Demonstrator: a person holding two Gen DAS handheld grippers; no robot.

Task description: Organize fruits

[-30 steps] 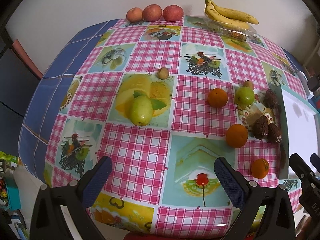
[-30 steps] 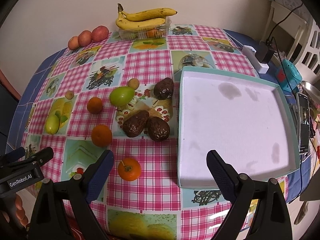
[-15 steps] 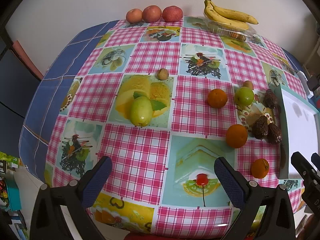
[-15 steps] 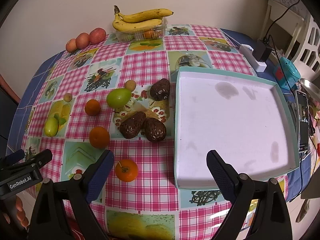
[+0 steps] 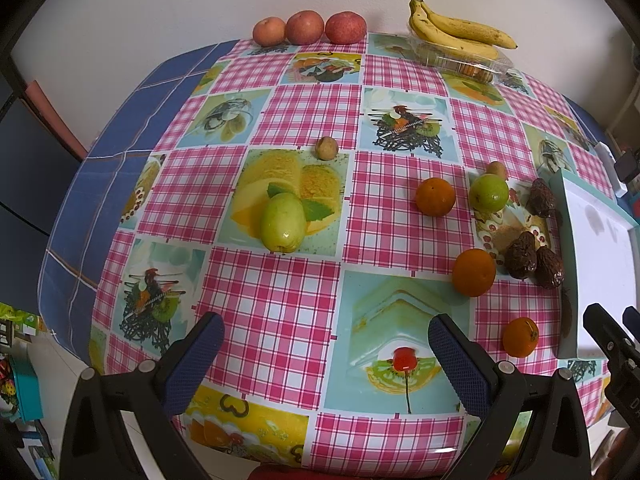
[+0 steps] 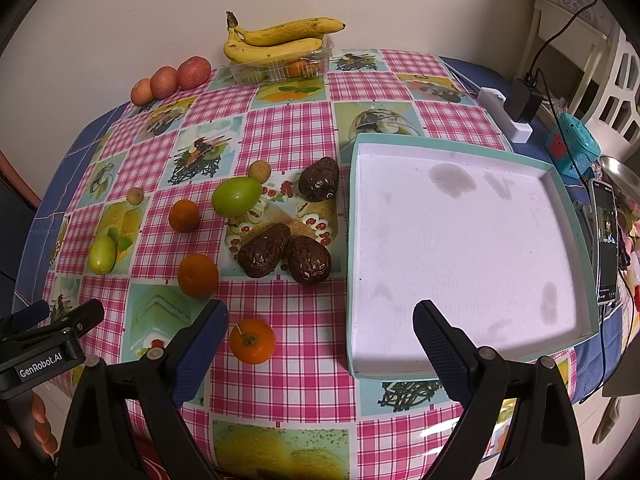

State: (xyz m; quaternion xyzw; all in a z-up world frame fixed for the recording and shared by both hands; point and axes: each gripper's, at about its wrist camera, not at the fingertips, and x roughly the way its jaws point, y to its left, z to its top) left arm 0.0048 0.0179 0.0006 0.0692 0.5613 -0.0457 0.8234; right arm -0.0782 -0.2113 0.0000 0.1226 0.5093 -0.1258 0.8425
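Hand-held grippers, left (image 5: 326, 354) and right (image 6: 320, 342), wide apart and empty above fruit-strewn surface (image 5: 276, 292), beside tray (image 6: 460, 240).

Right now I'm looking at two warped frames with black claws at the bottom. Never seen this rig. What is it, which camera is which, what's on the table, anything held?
No robot arm here: a person holds a two-finger gripper in each hand, and each gripper carries a fisheye camera looking forward along its fingers, hence the bent edges.

One frame is from the left gripper, the other from the right gripper. The black claws with blue pads are each gripper's own fingers. Both are open and hold nothing.

On the checked tablecloth lie three oranges, the nearest just ahead of the right gripper, two green fruits, three dark wrinkled fruits and two small brown ones. At the far edge are three reddish fruits and bananas on a clear plastic box. The empty white tray sits to the right.
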